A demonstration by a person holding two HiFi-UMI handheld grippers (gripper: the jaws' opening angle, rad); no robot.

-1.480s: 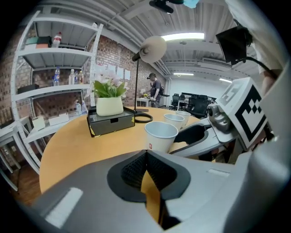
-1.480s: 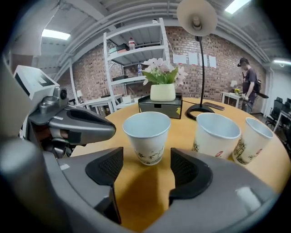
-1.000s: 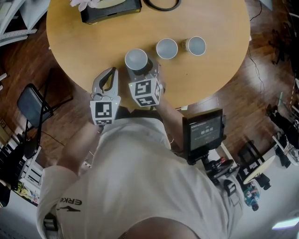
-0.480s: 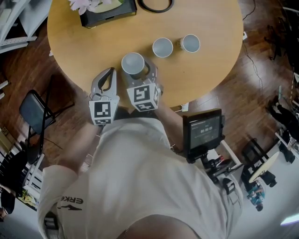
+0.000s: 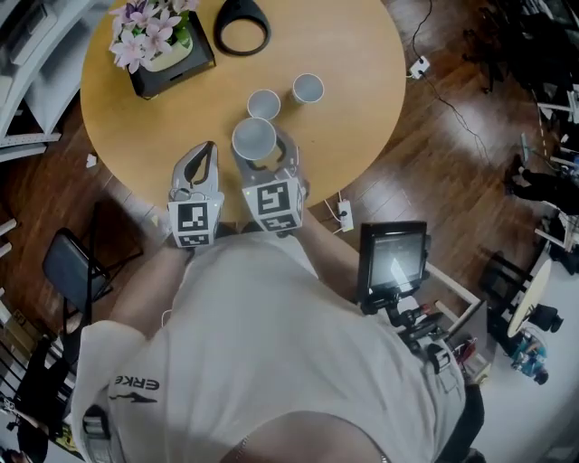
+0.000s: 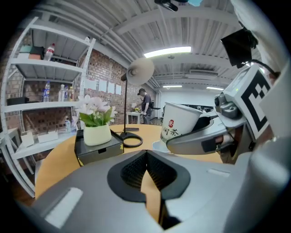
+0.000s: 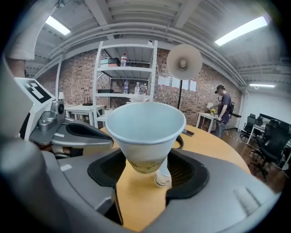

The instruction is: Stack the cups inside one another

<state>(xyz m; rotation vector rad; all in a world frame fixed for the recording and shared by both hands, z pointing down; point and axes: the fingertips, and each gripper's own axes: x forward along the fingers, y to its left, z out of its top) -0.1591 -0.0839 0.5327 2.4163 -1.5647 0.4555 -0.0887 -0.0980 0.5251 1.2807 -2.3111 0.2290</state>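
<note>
While my right gripper (image 5: 264, 155) grips the held cup (image 5: 254, 138) upright | target cup (image 5: 263, 104) stands just beyond the held cup; far cup (image 5: 308, 88) further right | left gripper (image 5: 201, 149) closed, empty, beside the held cup

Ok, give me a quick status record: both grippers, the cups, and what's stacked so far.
right gripper: shut on held cup, mouth up, slightly tilted
left gripper: shut, empty, beside the right gripper
near cup: upright on table, just beyond held cup
far cup: upright, beside near cup, not touching it
stacked: none yet
also on table: flowers, black ring, far side
</note>
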